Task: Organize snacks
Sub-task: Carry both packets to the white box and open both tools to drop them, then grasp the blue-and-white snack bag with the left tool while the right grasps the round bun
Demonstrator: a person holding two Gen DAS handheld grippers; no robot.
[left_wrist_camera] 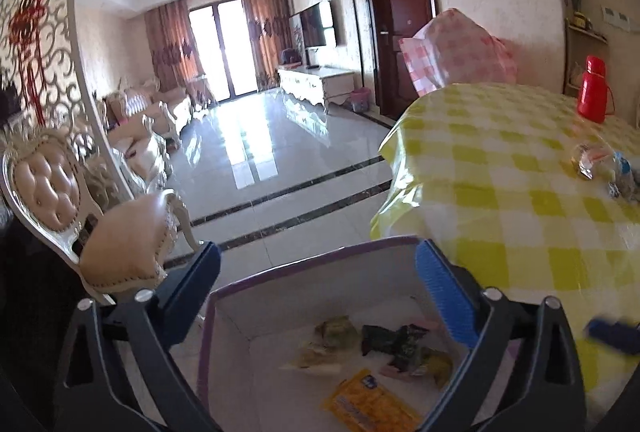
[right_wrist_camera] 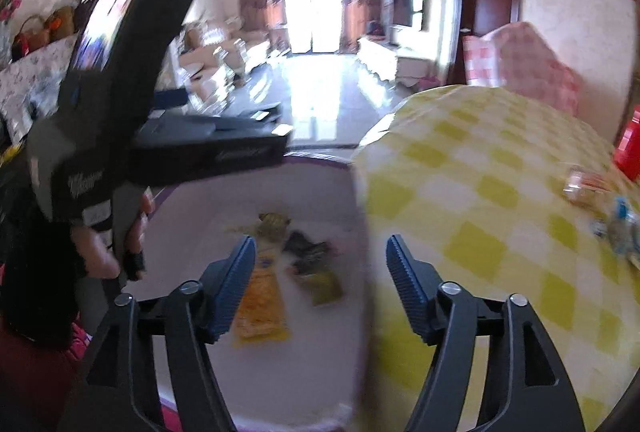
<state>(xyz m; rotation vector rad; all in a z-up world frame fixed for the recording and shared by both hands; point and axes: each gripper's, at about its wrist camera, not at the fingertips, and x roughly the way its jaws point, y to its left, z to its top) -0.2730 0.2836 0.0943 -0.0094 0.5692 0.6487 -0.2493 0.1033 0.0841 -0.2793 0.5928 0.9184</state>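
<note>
A: Hovering over the box (left_wrist_camera: 240,312), the left claw (left_wrist_camera: 320,296) is spread wide with nothing between its fingers.

B: And the right claw (right_wrist_camera: 320,284)?

A: Spread too, and empty. It hangs above the seam where the box (right_wrist_camera: 240,372) meets the desk (right_wrist_camera: 480,192).

B: Where are the snacks?

A: Most lie on the box floor. A yellow packet (left_wrist_camera: 370,402) is nearest the left camera, a dark wrapper (left_wrist_camera: 394,342) lies beyond it, and a green packet (left_wrist_camera: 336,326) sits to the left of that. A pale packet (left_wrist_camera: 316,358) lies left of the yellow one.

B: Anything left on the desk?

A: Yes, a few loose snacks (left_wrist_camera: 604,168) sit near its right edge, well apart from the box. The right view shows them too (right_wrist_camera: 600,204), but blurred.

B: What else is on the desk?

A: A red flask (left_wrist_camera: 594,90) stands upright beyond those snacks. A yellow checked cloth (left_wrist_camera: 520,192) covers the top.

B: Where is the box against the desk?

A: Just beside its left edge, lower than the top. The left claw's body (right_wrist_camera: 140,112) shows in the right view, above the box.
</note>
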